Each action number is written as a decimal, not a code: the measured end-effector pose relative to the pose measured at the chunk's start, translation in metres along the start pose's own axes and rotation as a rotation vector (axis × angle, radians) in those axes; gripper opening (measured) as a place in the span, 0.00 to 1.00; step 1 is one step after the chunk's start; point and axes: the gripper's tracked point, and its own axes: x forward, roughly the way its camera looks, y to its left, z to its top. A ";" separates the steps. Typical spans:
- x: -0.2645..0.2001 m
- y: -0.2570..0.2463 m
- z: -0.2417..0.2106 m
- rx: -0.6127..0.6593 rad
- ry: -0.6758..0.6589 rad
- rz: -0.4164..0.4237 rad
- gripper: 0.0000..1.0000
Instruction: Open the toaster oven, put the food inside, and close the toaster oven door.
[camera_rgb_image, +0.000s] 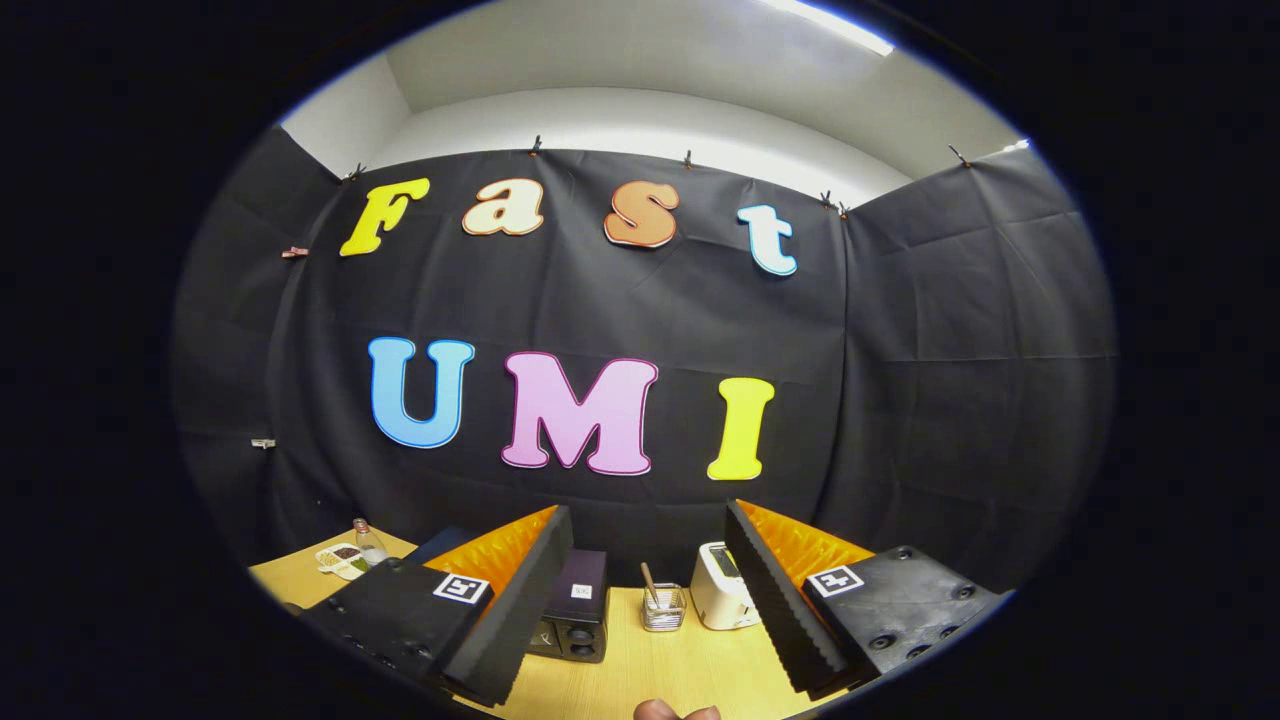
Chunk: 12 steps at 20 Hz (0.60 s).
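Note:
My gripper (650, 590) is held high and level, its two fingers spread wide apart with nothing between them. Beyond the left finger (510, 610) stands the dark toaster oven (575, 615) on the wooden table (640, 670), seen from its control side; its door is hidden from me. A rounded brownish piece of food (675, 711) peeks up at the near table edge, between the fingers and well below them.
A white pop-up toaster (720, 598) stands beside the right finger. A clear glass cup with a stick (662, 606) sits between it and the oven. Far left, a small glass bottle (368, 545) and a white dish (342, 560) rest on the table.

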 end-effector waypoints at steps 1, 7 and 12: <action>0.000 0.000 0.000 -0.001 -0.001 -0.001 0.99; 0.000 0.000 0.001 -0.007 -0.010 0.003 0.99; 0.001 0.001 0.002 -0.002 -0.014 0.007 0.99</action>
